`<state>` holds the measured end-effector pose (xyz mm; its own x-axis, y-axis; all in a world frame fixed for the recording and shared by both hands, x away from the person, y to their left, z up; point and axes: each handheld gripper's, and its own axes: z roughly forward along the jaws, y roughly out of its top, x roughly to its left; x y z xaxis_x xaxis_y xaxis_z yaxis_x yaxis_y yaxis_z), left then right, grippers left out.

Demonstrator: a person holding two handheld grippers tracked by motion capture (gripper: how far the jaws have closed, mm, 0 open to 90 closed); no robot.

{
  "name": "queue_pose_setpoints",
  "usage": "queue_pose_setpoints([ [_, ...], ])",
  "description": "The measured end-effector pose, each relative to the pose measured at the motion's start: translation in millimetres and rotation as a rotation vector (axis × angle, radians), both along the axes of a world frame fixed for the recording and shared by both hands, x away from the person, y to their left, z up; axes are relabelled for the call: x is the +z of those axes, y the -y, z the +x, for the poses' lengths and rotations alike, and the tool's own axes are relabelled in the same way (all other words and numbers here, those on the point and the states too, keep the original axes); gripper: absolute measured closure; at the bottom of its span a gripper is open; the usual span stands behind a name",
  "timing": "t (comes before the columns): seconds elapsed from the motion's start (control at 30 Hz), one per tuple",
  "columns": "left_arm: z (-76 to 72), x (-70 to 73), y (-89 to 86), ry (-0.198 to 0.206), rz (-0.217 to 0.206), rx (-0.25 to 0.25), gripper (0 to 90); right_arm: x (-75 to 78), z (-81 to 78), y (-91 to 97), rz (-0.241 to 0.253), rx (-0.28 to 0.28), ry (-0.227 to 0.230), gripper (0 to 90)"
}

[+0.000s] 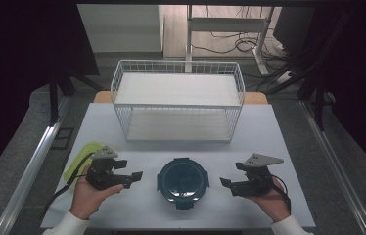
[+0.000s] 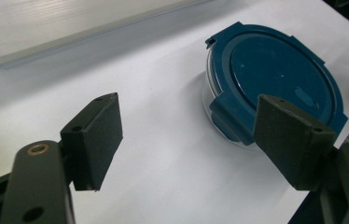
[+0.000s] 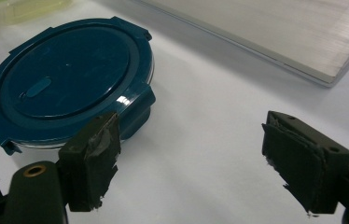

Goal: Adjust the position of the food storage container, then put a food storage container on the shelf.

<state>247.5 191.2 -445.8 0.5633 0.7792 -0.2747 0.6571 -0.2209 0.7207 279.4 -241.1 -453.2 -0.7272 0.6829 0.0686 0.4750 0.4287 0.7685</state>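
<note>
A: Item: round container (image 1: pixel 182 182), blue lid, sitting on the table (image 1: pixel 269 142) between left gripper (image 1: pixel 133 178) and right gripper (image 1: pixel 226 185). Both are standing with jaws apart, holding nothing.

B: Advice: be closing in evenly from both sides. The high view is adding a wire basket (image 1: pixel 178 100) and a yellow-green lid (image 1: pixel 80 159).

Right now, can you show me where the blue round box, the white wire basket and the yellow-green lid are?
blue round box (image 1: pixel 182 178), high view, middle of its lid
white wire basket (image 1: pixel 178 67), high view, far top rim
yellow-green lid (image 1: pixel 79 159), high view, its bare left part
</note>
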Motion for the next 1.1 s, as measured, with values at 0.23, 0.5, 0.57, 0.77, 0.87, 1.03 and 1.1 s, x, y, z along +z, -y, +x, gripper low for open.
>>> queue_pose_setpoints([
  [0.23, -2.1, -0.5, 1.5, -0.002, -0.006, -0.007, 21.0, -0.9, 1.9, -2.9, 0.003, 0.014, -0.013, 18.0],
  [0.5, -2.6, -1.2, 2.6, -0.008, -0.024, 0.002, 15.5, -1.4, 7.1, -3.8, 0.049, 0.003, -0.066, 15.7],
  [0.57, -1.8, -1.9, 3.5, -0.014, -0.037, 0.000, 13.9, -2.0, 8.2, -5.4, 0.070, 0.010, -0.097, 15.4],
  [0.77, 0.8, -7.6, 9.6, -0.044, -0.054, -0.023, 10.7, -3.7, 11.4, -13.1, 0.109, 0.031, -0.161, 13.8],
  [0.87, 1.0, -7.9, 12.8, -0.071, -0.084, -0.035, 10.2, -5.3, 12.8, -18.9, 0.135, 0.041, -0.195, 13.2],
  [1.03, 0.8, -15.7, 21.0, -0.120, -0.082, -0.062, 8.8, -9.2, 10.2, -30.8, 0.142, 0.065, -0.234, 10.6],
  [1.1, -0.2, -21.1, 26.9, -0.139, -0.084, -0.080, 8.8, -10.7, 9.9, -34.3, 0.139, 0.073, -0.247, 10.3],
])
